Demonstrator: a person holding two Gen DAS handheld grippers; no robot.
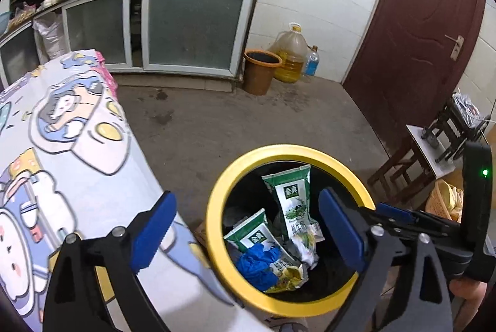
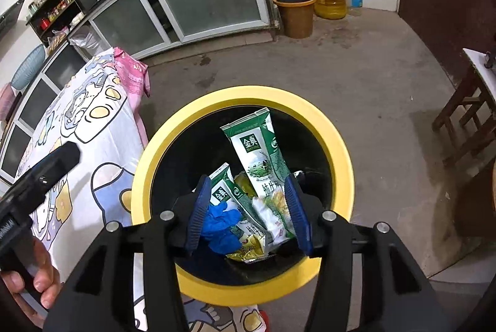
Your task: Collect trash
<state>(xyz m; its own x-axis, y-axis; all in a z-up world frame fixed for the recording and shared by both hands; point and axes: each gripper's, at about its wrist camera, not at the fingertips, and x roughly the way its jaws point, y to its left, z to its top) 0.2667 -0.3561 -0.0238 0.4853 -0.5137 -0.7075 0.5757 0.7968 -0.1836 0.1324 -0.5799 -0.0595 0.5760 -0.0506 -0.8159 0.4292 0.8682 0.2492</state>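
Observation:
A yellow-rimmed black trash bin (image 1: 217,195) (image 2: 341,145) stands on the floor beside the table. Inside lie two green milk cartons (image 1: 291,195) (image 2: 257,145), a crumpled blue glove (image 1: 257,263) (image 2: 220,223) and yellow-white wrappers (image 1: 291,276) (image 2: 248,251). My left gripper (image 1: 248,232) is open and empty, its fingers astride the bin's left rim and the table edge. My right gripper (image 2: 248,208) is open and empty, right above the bin's mouth. The right gripper also shows in the left wrist view (image 1: 477,208), and the left one in the right wrist view (image 2: 46,167).
A table with a cartoon-print cloth (image 1: 62,145) (image 2: 93,121) is left of the bin. An orange bucket (image 1: 260,71) (image 2: 294,12), an oil jug (image 1: 291,56) and a bottle stand by the cabinets (image 1: 192,28). A wooden stool (image 1: 412,158) (image 2: 471,102) and a dark red door (image 1: 427,21) are on the right.

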